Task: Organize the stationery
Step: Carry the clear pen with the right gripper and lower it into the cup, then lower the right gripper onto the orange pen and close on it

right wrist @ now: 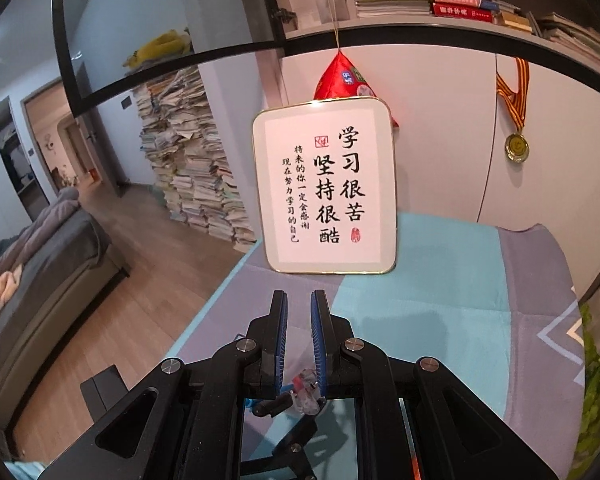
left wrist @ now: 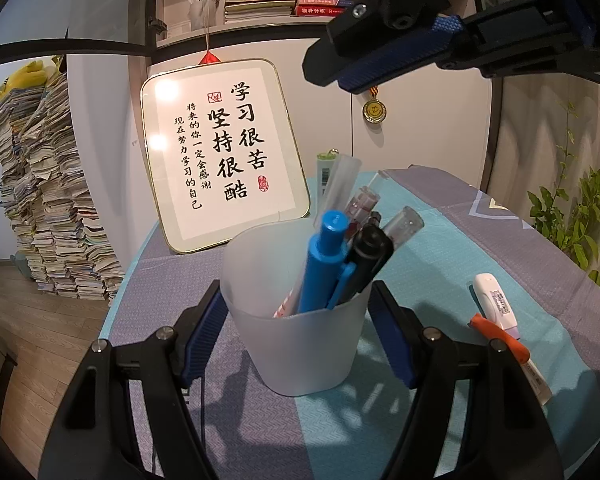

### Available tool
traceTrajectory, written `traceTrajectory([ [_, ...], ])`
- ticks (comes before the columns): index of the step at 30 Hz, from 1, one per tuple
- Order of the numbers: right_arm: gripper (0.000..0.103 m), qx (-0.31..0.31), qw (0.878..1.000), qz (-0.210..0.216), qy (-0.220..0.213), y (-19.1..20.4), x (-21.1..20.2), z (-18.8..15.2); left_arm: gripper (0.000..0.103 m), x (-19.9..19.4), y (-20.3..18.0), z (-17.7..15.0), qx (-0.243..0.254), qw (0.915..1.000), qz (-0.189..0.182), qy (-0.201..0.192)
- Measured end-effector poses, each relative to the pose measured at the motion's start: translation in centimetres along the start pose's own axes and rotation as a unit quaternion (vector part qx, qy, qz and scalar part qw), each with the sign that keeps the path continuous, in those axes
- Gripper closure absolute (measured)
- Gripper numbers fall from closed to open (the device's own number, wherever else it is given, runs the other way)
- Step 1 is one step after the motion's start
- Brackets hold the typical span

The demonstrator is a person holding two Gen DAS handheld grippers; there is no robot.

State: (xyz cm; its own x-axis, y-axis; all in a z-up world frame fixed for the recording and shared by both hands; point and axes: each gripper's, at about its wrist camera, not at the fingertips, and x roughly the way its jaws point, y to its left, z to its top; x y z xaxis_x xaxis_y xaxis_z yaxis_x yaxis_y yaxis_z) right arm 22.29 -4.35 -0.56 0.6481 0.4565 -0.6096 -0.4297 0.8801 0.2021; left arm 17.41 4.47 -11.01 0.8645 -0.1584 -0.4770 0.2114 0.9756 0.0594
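Observation:
A frosted white cup stands on the table between the fingers of my left gripper, which is shut on it. In the cup stand a blue marker, a black pen and clear-capped pens. An orange-capped pen and a white correction tape lie on the cloth to the right. My right gripper hovers high above the cup, also in the left wrist view; its fingers stand slightly apart and hold nothing. The pen tops show below it.
A framed calligraphy sign leans against the cabinet at the back of the table. A green-topped item stands behind the cup. A plant is at the right edge. Paper stacks rise on the floor at left.

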Motion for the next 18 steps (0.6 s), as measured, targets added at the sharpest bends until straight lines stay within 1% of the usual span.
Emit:
traceTrajectory([
  [5, 0.090, 0.003, 1.000, 0.002, 0.000, -0.1, -0.2, 0.0, 0.032, 0.0, -0.1, 0.0, 0.000, 1.0000, 0.000, 0.000],
  [9, 0.090, 0.024, 1.000, 0.007, -0.001, -1.1, -1.1, -0.6, 0.032, 0.0, -0.1, 0.0, 0.000, 1.0000, 0.000, 0.000],
  [15, 0.090, 0.062, 0.998, -0.022, 0.001, -4.5, -3.5, -2.4, 0.032, 0.0, 0.0, 0.0, -0.002, 1.0000, 0.000, 0.001],
  [18, 0.090, 0.076, 0.996, -0.031, 0.026, -6.2, -3.9, -4.3, 0.031, 0.1, 0.1, 0.0, -0.005, 1.0000, -0.001, 0.002],
])
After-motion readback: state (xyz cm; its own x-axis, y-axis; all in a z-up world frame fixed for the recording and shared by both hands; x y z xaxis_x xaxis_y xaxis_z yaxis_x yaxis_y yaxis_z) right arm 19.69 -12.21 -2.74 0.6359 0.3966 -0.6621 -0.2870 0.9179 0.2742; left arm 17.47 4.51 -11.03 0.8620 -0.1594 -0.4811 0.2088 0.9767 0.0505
